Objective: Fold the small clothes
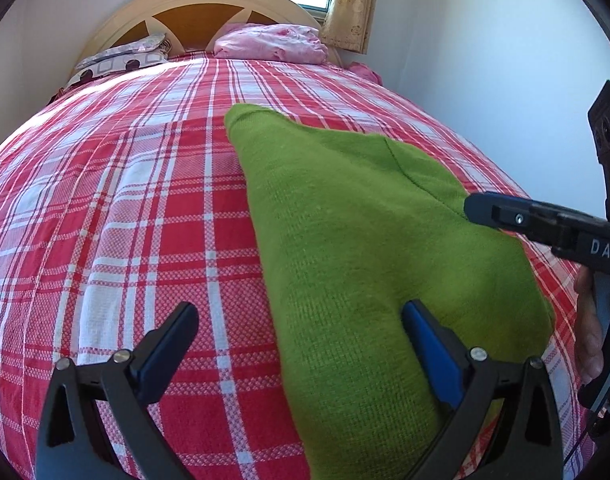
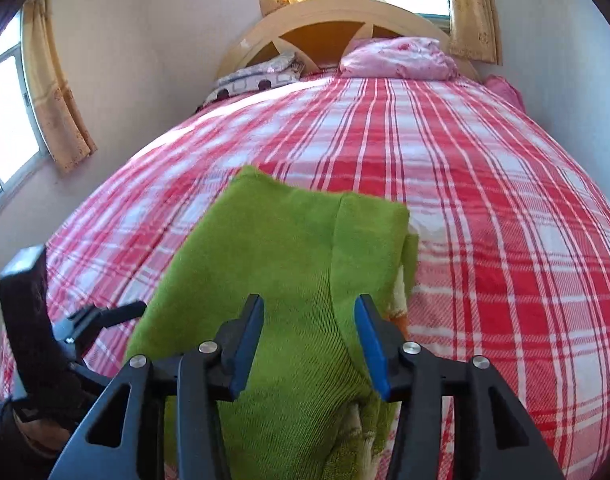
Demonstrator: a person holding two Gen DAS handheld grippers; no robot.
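A green knit garment (image 1: 345,248) lies folded lengthwise on the red and white plaid bed sheet (image 1: 125,200). It also shows in the right wrist view (image 2: 289,272). My left gripper (image 1: 301,320) is open, its jaws wide apart over the garment's near left edge. My right gripper (image 2: 309,328) is open above the garment's near end, with green cloth between and under its fingers. The right gripper shows in the left wrist view (image 1: 501,212) at the garment's right edge. The left gripper shows in the right wrist view (image 2: 105,316) at the garment's left edge.
A pink bundle of bedding (image 1: 269,42) and a patterned pillow (image 1: 117,58) lie at the wooden headboard (image 1: 193,12). White walls stand to the right (image 1: 485,60). A curtained window (image 2: 21,120) is on the left wall.
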